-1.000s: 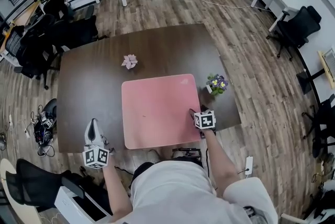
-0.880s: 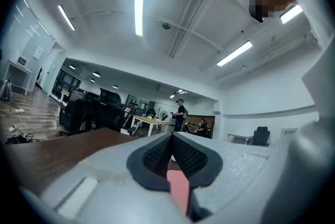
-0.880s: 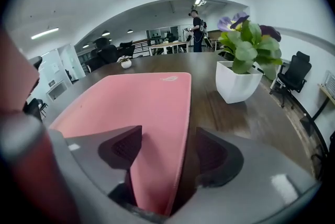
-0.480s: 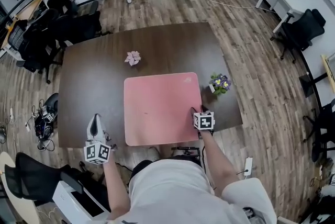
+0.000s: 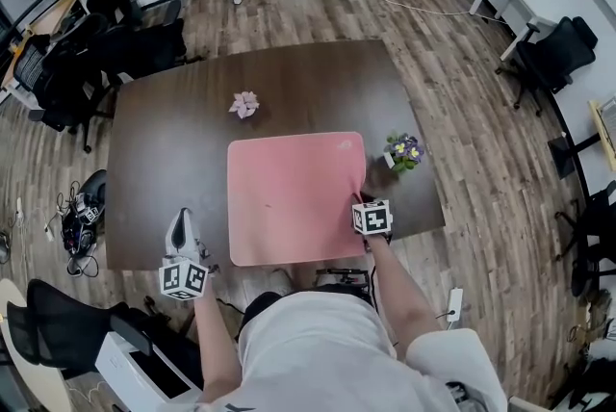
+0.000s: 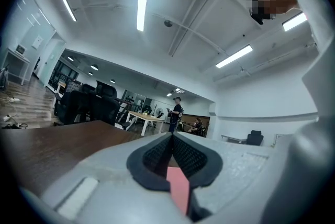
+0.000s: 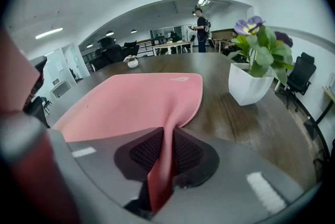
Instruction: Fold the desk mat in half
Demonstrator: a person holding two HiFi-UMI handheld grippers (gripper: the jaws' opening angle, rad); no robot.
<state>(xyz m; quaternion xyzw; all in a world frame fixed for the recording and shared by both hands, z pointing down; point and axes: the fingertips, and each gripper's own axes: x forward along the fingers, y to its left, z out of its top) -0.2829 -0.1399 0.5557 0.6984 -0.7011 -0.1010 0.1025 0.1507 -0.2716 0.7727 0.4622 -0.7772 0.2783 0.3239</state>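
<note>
The mat (image 5: 294, 198) lies flat on the table (image 5: 164, 141), not yet folded. The right gripper (image 5: 365, 198) is closing on its near right corner, with the edge pinched between the pads (only a start). The left gripper (image 5: 179, 225) sits left of the mat, jaws together, holding nothing.

Dark brown table (image 5: 173, 145), white pot of purple flowers (image 5: 401, 153), small pink flower (image 5: 244, 104), black office chairs (image 5: 551, 52)

The desk mat (image 5: 294, 198) looks like soft pink cloth, smooth and matt. The table (image 5: 173, 160) under it is dark wood, smooth. The floor (image 5: 462, 83) is wood planks. The flower pot (image 7: 250, 89) on the right looks smooth and hard.
</note>
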